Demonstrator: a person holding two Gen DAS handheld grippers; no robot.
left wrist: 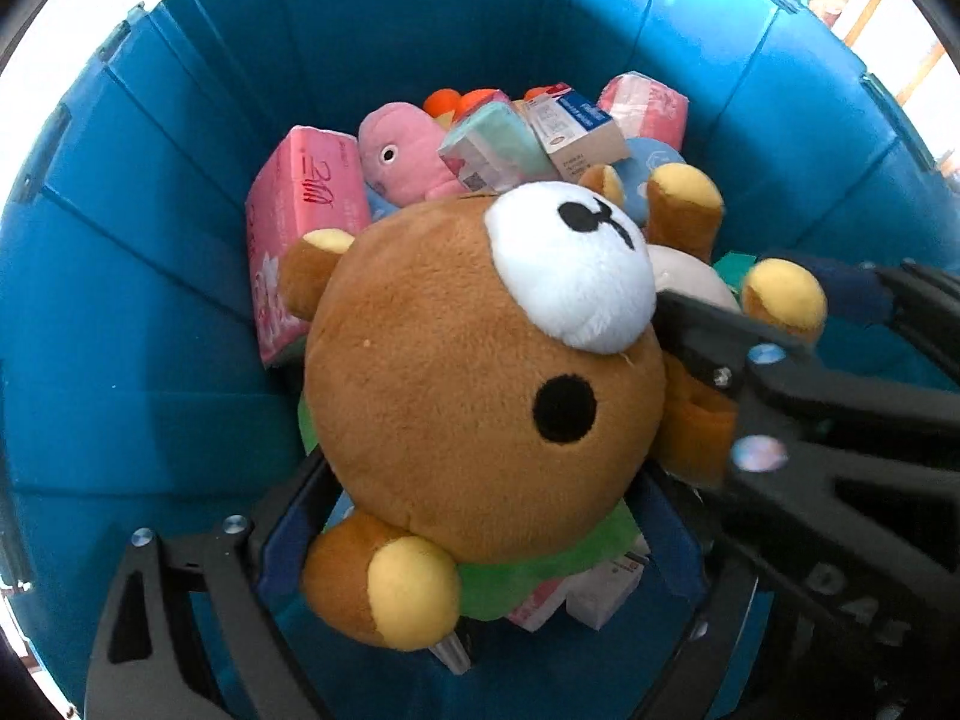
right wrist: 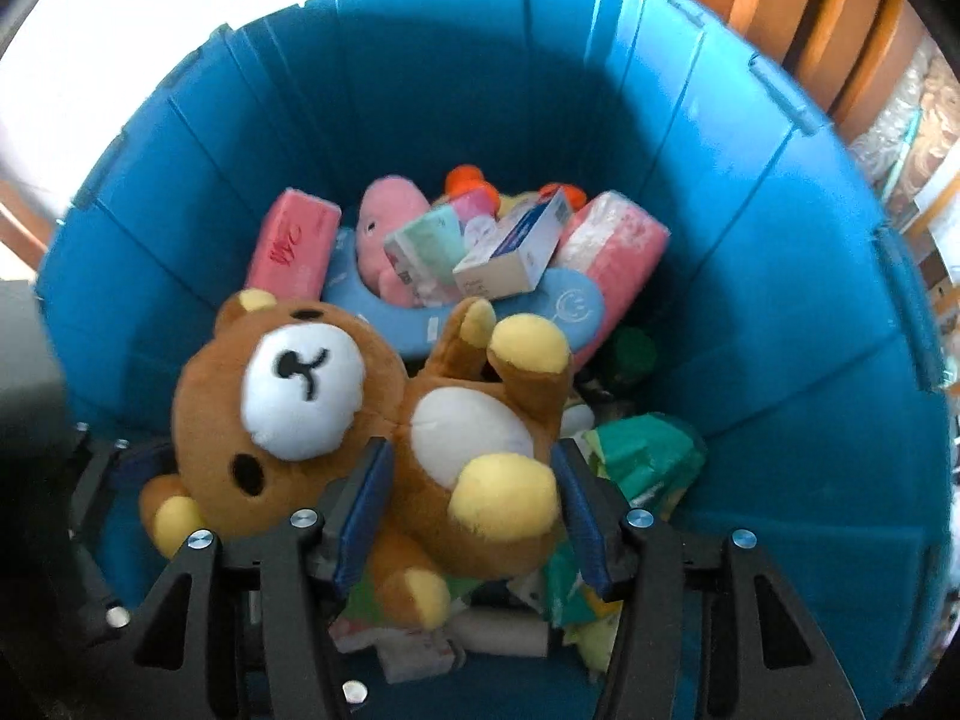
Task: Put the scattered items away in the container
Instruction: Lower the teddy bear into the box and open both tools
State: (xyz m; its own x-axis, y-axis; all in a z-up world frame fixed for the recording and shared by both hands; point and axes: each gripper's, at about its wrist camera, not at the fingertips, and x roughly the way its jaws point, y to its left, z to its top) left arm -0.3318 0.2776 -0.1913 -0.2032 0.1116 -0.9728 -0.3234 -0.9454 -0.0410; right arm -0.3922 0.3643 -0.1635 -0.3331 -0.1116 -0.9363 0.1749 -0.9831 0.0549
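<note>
A brown plush bear [left wrist: 468, 372] with a white muzzle hangs inside the blue bin [left wrist: 150, 210]. My left gripper [left wrist: 480, 516] is closed on the bear's head, one finger on each side. My right gripper [right wrist: 468, 498] is closed on the bear's body [right wrist: 474, 438] at the white belly, its blue pads pressing both flanks. The right gripper's black fingers [left wrist: 780, 372] cross the left wrist view at right. Under the bear lie pink tissue packs [left wrist: 300, 228], a pink plush [left wrist: 408, 156], a blue-and-white box [right wrist: 516, 246] and a light blue item [right wrist: 564, 306].
The blue bin walls [right wrist: 780, 300] surround both grippers closely. Green packaging [right wrist: 648, 456] and paper items lie at the bin bottom on the right. Wooden furniture [right wrist: 810, 12] stands beyond the bin's far right rim.
</note>
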